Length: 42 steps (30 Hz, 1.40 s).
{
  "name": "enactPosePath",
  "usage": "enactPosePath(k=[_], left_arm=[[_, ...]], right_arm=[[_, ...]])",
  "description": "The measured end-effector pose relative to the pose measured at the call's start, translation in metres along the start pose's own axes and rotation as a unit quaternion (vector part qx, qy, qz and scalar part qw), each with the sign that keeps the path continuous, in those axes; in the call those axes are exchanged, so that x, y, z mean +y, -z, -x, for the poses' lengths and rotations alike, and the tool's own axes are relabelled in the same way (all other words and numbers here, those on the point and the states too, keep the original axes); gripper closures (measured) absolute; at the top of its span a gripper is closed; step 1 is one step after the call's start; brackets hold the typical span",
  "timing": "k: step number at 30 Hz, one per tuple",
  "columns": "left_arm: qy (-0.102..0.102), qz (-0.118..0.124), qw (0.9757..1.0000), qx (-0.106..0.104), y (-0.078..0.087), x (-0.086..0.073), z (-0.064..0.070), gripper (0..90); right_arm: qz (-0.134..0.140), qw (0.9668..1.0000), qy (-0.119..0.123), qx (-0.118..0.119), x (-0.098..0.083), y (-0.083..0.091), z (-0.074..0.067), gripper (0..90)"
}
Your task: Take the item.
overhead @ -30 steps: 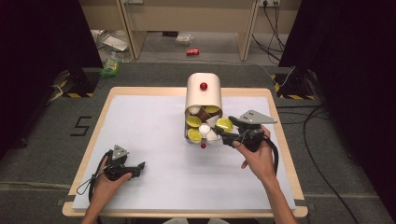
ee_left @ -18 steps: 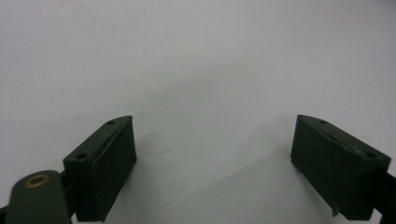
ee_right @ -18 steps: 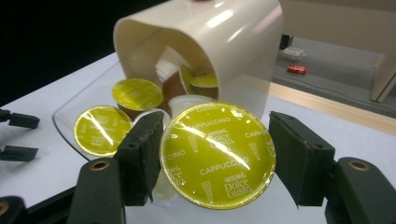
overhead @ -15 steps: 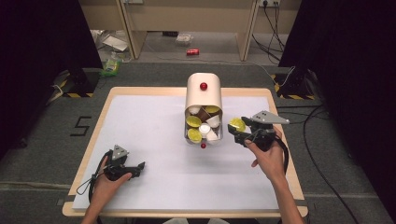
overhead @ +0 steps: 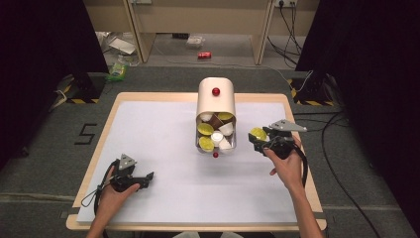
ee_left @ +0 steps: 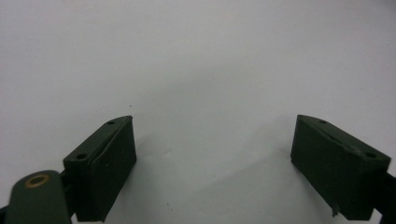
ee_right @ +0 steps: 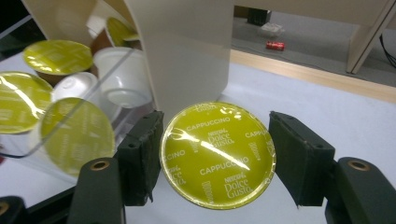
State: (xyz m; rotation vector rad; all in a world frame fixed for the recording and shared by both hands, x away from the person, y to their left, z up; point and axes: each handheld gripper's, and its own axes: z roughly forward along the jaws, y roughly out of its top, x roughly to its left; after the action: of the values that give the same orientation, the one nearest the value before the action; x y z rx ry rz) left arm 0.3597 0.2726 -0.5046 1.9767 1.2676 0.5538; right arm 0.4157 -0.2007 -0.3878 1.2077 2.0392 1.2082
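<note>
White table sheet (overhead: 148,129) | right gripper (ee_right: 212,156) clamps cappuccino capsule (ee_right: 217,154), just right of dispenser (overhead: 216,106) | left gripper (ee_left: 212,158) gapes, empty | you: grip steady, lid level, set down gently.

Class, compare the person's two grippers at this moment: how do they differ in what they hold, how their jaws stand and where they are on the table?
The right gripper holds a yellow-lidded Cappuccino capsule; the left gripper holds nothing. The right one's jaws are closed on the capsule's sides; the left one's stand wide apart over bare white table. The right is beside the capsule dispenser; the left is at the near left. Both have black jaws and are hand-held.
</note>
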Motion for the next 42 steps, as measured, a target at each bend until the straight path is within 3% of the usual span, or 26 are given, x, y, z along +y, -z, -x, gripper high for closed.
enactPosePath(k=[16, 42], left_arm=[[-0.001, 0.0, 1.0, 0.0, 0.0, 0.0, 0.0, 13.3], [0.0, 0.0, 1.0, 0.0, 0.0, 0.0, 0.0, 13.3]], right_arm=[[-0.037, 0.9993, -0.004, -0.011, -0.021, -0.034, 0.01, 38.1], [-0.08, 0.9965, 0.004, -0.025, -0.046, -0.071, 0.013, 38.1]])
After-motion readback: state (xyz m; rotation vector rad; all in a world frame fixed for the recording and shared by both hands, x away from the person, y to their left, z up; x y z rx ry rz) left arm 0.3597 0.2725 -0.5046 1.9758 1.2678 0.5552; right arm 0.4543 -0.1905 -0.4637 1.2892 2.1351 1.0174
